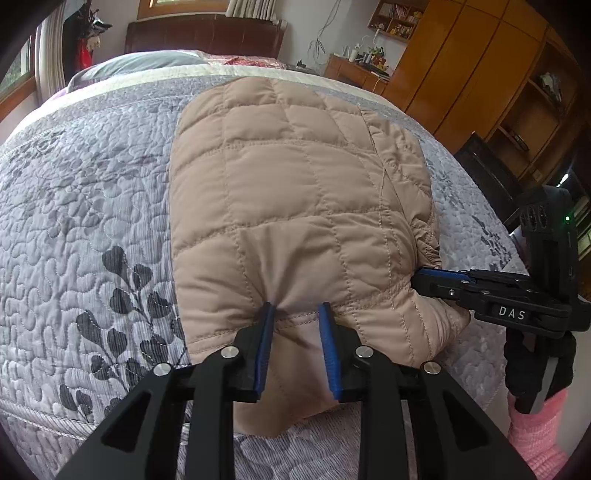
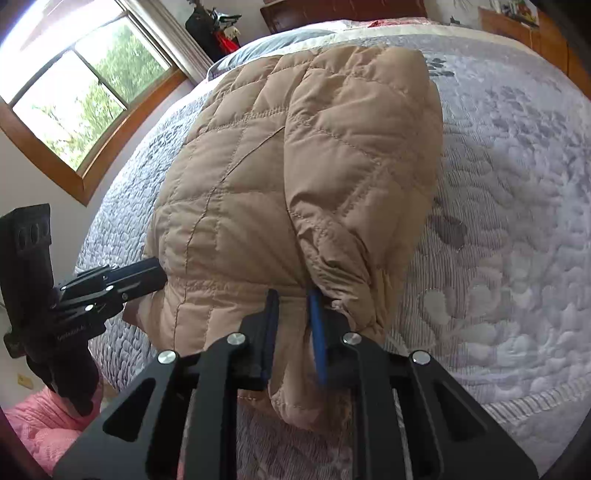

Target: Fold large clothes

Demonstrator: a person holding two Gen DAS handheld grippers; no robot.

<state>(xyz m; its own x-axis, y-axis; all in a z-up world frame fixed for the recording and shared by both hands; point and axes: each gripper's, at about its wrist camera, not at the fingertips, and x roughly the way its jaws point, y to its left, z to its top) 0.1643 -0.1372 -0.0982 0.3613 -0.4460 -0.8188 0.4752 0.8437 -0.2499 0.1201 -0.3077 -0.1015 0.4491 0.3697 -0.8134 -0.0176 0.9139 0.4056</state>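
Note:
A tan quilted jacket [image 1: 295, 184] lies lengthwise on the bed, folded into a long narrow shape; it also shows in the right wrist view [image 2: 295, 166]. My left gripper [image 1: 296, 308] is shut on the jacket's near edge, with bunched fabric between its blue pads. My right gripper [image 2: 293, 295] is shut on the near edge further right, by the gathered cuff. In the left wrist view the right gripper [image 1: 421, 280] bites into the jacket's right corner. In the right wrist view the left gripper [image 2: 159, 277] meets the jacket's left side.
A grey-lilac quilted bedspread [image 1: 92, 221] with dark leaf prints covers the bed. A headboard [image 1: 203, 35] and pillow stand at the far end. Wooden wardrobes [image 1: 480, 74] are on the right, a window [image 2: 74, 92] on the left. Pink sleeves [image 1: 535, 435] show at the near edge.

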